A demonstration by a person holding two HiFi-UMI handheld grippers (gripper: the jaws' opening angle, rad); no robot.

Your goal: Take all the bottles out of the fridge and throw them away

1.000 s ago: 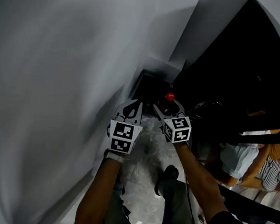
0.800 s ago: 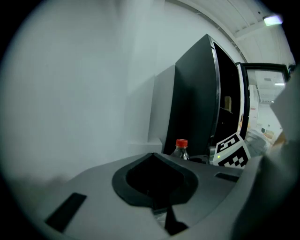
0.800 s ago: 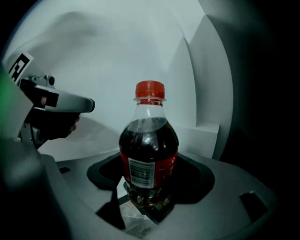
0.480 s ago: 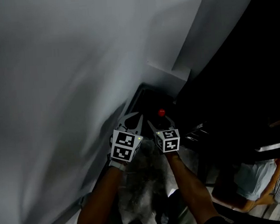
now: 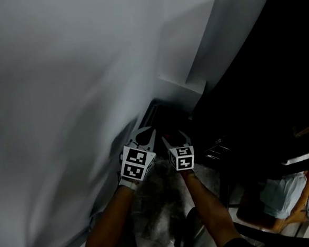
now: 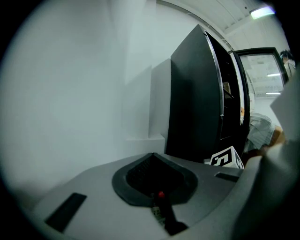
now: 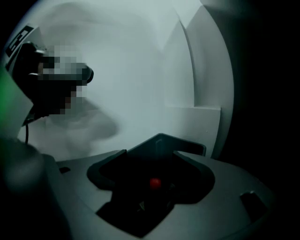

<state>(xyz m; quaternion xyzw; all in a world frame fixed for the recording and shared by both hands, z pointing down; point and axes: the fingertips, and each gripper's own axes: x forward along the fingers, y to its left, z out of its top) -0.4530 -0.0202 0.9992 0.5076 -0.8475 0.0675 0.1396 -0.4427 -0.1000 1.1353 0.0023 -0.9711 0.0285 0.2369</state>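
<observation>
It is dim in here. The person's bare forearms point(image 5: 112, 215) reach out low toward the far corner, where a white wall point(image 5: 63, 100) on the left meets a tall black fridge point(image 5: 257, 86) on the right. In that corner, on the mottled grey floor point(image 5: 160, 199), sits a dark bin point(image 5: 163, 114), with a white boxed ledge point(image 5: 181, 84) just behind it. The left gripper point(image 5: 148, 132) and the right gripper point(image 5: 175, 137) hang side by side, close together, on the near side of the bin, and both point at it. The left gripper is clenched. In its own view the two jaw tips meet at the far end, with a leaf-shaped, black-lined hollow on their near side and nothing caught in it. The right gripper is released. Its tips stand apart with nothing between them, and the far rim of the bin shows through the gap. The bottle point(image 6: 161, 206) is in neither gripper. It shows past the jaws, lower down in the dark of the bin. It lies tilted, its red cap point(image 7: 154, 183) at the far end, with a pale label under the neck and a dark body slanting nearer and to the right. From the left gripper's side the fridge rises on the right with a bright strip down its front edge, and the right gripper's marker cube point(image 6: 227, 158) shows at its foot.
</observation>
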